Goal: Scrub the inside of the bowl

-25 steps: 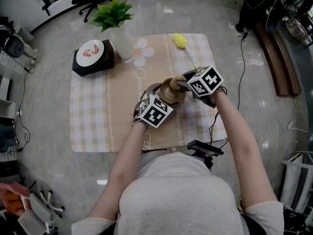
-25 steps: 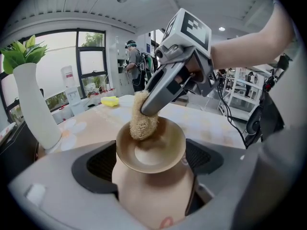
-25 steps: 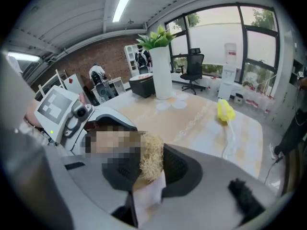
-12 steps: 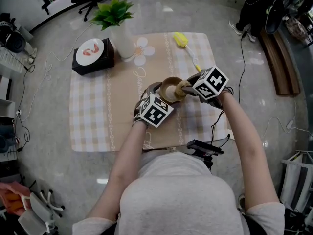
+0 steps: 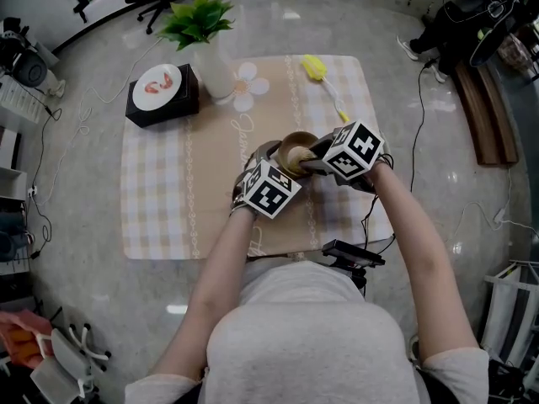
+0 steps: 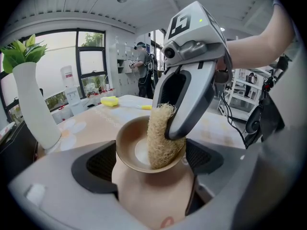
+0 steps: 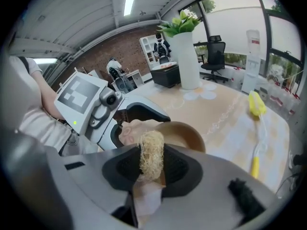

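The right gripper [image 7: 151,170], pinching the tan fibrous loofah scrubber [image 7: 151,153], slides back toward nine o'clock, deeper into the brown round bowl [image 5: 296,138].
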A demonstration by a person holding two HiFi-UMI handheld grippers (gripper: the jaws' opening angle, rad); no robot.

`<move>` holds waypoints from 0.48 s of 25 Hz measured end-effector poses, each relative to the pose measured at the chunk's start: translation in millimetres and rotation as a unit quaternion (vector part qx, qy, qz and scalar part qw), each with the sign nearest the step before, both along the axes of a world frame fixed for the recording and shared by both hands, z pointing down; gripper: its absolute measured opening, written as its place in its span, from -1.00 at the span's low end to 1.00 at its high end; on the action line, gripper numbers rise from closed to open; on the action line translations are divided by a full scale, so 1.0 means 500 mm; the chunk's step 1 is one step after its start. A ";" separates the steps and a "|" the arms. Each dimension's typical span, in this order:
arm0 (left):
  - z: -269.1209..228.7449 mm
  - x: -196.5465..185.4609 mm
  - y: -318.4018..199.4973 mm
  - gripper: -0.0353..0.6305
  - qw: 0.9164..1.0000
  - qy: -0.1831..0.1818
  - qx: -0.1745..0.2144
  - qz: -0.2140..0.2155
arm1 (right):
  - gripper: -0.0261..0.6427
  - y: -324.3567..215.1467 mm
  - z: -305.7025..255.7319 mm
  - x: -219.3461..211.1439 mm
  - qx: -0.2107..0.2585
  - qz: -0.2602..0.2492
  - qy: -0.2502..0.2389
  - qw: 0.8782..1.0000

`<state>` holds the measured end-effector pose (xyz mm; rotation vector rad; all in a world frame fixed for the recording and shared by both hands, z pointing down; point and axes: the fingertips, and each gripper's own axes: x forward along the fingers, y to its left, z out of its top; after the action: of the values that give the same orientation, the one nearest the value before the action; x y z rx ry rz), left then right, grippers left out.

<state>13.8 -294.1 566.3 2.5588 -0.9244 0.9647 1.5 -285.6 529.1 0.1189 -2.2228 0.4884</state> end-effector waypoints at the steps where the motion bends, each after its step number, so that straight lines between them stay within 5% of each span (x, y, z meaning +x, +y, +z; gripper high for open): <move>1: 0.000 0.000 0.000 0.50 1.000 0.000 0.001 0.000 | -0.61 -0.001 0.000 -0.007 -0.001 0.001 -0.004 1.000; 12: -0.001 0.000 0.000 0.50 1.000 -0.002 0.002 0.000 | -0.61 -0.083 0.011 -0.034 0.005 0.125 -0.052 0.991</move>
<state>13.8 -294.1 565.7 2.5613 -0.9279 0.9681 -15.5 -327.1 534.5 0.3894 -2.3241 0.6320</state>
